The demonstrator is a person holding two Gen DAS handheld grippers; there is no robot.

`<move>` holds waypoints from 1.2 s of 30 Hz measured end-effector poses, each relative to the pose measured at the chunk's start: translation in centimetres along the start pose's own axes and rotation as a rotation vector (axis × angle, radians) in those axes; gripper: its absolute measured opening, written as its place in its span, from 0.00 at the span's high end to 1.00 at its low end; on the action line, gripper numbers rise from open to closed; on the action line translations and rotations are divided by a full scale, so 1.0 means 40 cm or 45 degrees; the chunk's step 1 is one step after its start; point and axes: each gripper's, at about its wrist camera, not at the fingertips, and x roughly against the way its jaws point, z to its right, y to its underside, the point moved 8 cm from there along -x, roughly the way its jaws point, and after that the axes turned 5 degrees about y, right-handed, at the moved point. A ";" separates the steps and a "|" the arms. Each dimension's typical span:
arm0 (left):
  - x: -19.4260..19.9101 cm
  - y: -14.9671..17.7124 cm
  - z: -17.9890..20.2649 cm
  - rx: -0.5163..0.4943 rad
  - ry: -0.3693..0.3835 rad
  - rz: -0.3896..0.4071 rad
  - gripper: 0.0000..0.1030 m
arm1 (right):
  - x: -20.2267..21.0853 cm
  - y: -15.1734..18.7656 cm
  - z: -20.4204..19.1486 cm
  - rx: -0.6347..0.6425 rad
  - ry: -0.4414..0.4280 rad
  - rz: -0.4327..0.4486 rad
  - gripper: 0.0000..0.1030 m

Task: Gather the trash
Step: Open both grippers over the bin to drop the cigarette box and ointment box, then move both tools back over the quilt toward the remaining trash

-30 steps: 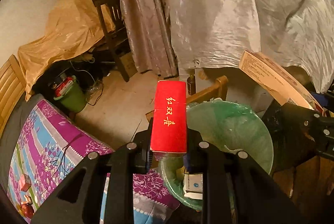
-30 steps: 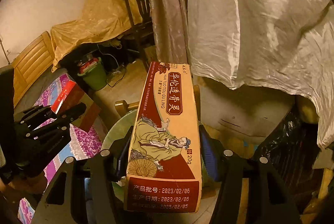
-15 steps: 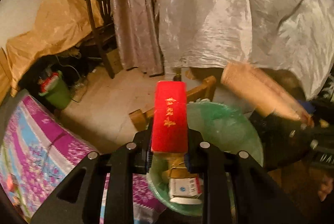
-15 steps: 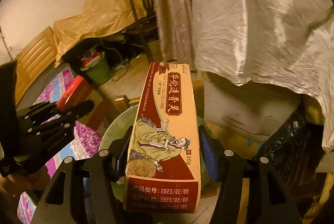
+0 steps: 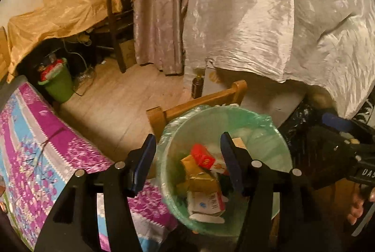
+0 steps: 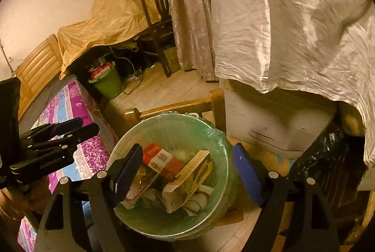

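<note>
Bin: pale bin (image 6: 218, 134) with green liner stands on the floor below both grippers, beside the purple cloth (image 5: 42, 146).
Red box: red box (image 6: 161, 159) lies inside, on other trash.
Long box: tan box (image 6: 189, 178) leans against the inner wall.
Done: both boxes are binned.
Left: more trash, if any, is out of view.
Left gripper (image 5: 187, 158): jaws just opening, spread, nothing between.
Right gripper (image 6: 187, 172): jaws spread, empty.
</note>
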 end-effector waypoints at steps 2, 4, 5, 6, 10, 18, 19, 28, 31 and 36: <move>0.016 0.015 -0.015 -0.026 -0.061 0.023 0.39 | 0.001 0.001 -0.009 0.007 -0.013 0.019 0.22; 0.030 0.030 -0.033 -0.033 -0.098 0.037 0.38 | 0.012 -0.003 -0.023 0.011 -0.015 0.056 0.22; 0.039 0.044 -0.045 -0.035 -0.120 0.039 0.38 | 0.020 -0.005 -0.032 0.014 -0.021 0.078 0.22; 0.047 0.050 -0.057 -0.034 -0.136 0.044 0.37 | 0.030 -0.008 -0.045 0.018 -0.022 0.110 0.22; 0.086 0.097 -0.115 -0.012 -0.222 0.066 0.33 | 0.061 -0.012 -0.090 0.045 0.005 0.219 0.22; 0.205 0.231 -0.293 0.177 -0.402 0.087 0.28 | 0.106 0.026 -0.255 0.159 -0.014 0.360 0.22; 0.218 0.249 -0.310 0.196 -0.416 0.088 0.28 | 0.107 0.033 -0.286 0.187 -0.023 0.362 0.22; 0.424 0.518 -0.497 0.382 -0.580 0.070 0.28 | 0.079 0.146 -0.648 0.526 -0.212 0.290 0.22; 0.502 0.627 -0.550 0.479 -0.619 0.068 0.28 | 0.070 0.207 -0.798 0.657 -0.302 0.251 0.22; 0.614 0.824 -0.630 0.686 -0.684 0.050 0.28 | 0.063 0.314 -1.048 0.864 -0.476 0.184 0.22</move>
